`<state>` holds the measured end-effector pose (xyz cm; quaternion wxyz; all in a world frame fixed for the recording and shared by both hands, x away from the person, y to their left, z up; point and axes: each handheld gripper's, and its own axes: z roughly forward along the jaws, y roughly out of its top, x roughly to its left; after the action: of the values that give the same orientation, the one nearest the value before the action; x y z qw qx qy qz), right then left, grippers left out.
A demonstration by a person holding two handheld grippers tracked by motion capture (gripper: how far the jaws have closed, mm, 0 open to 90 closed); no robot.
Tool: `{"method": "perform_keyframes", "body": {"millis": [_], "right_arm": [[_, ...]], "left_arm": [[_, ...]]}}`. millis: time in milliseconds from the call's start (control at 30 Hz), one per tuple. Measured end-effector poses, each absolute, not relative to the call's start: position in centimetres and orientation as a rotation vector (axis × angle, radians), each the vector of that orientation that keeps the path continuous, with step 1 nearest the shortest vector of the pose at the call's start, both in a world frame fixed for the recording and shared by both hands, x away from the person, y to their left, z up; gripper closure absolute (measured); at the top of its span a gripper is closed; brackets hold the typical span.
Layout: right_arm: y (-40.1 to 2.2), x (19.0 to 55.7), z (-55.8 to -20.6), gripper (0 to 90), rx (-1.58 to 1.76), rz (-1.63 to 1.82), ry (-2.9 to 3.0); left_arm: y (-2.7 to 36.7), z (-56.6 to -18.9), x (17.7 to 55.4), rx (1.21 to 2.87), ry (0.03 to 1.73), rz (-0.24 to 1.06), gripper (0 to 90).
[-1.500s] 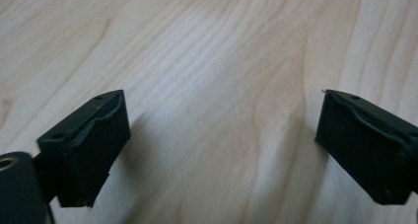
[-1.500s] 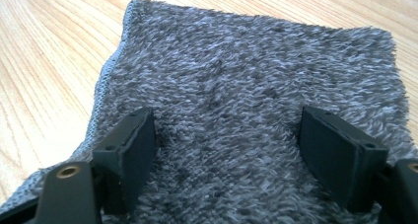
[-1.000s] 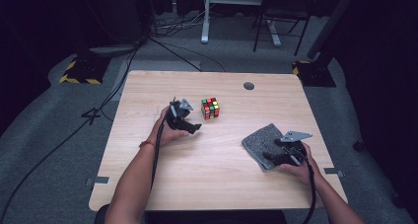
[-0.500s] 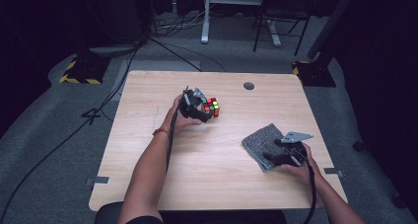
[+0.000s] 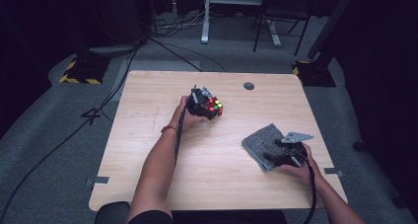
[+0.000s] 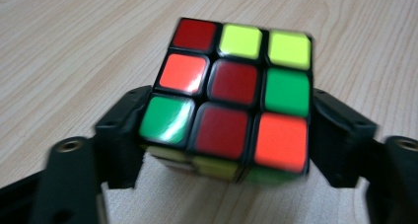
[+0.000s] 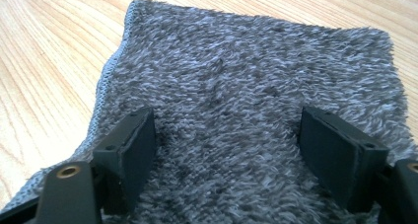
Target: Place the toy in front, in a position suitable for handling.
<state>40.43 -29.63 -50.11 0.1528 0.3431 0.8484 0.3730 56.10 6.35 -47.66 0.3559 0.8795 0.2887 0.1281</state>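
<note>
Our left tongs (image 6: 217, 135) have just closed on the puzzle cube (image 6: 231, 95) at mid-tabletop (image 5: 148, 135); our right tongs (image 7: 226, 150) gape wide over the grey cloth (image 7: 256, 86). We judge the low, off-centre grip could let the cube twist free on lifting

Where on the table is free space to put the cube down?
Bare wood lies left of the left hand-held gripper with the cube, and between cube and grey cloth. The right side is crowded by the cloth and right hand-held gripper.
</note>
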Motion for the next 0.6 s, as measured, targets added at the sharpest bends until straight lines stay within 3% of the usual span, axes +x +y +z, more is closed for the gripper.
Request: {"method": "perform_keyframes", "body": {"millis": [300, 600], "right_arm": [[-29.7, 40.5, -50.1, 23.0, 0.983, 1.073, 2.435], [-29.6, 40.5, -50.1, 23.0, 0.981, 1.067, 2.439]], "left_arm": [[6.5, -47.3, 53.7, 2.326, 0.634, 0.278, 33.0], [7.4, -47.3, 47.6, 2.374, 0.449, 0.183, 33.3]]}}
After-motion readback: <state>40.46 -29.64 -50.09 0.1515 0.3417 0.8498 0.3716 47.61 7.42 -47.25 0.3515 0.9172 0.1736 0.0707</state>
